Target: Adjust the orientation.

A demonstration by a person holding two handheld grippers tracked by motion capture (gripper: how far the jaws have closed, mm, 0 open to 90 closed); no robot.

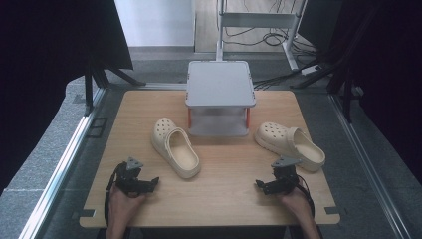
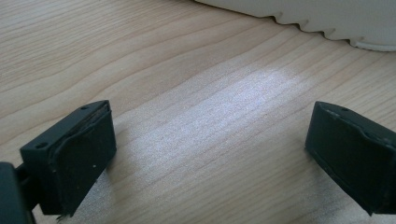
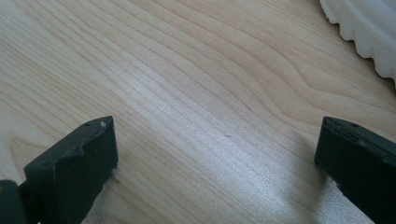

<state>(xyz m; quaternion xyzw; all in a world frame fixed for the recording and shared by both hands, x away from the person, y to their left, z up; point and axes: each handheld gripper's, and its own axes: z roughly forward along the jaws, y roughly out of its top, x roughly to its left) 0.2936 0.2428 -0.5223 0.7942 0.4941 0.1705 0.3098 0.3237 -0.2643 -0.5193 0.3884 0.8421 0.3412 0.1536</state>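
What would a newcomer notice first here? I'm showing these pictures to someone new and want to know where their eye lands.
Two cream clogs stand out on the wooden table: the left clog lies near the middle, the right clog toward the right edge. Between and behind them stands a grey two-tier shelf. Near the front edge, the left claw and right claw rest open, holding nothing.

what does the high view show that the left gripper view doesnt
The high view takes in the grey two-level rack, both cream clogs, the left clog and the right clog, and both hands with the left gripper and right gripper. The left gripper view gives a close look at its open jaws and the clog's toothed sole edge. Both show the wooden table.
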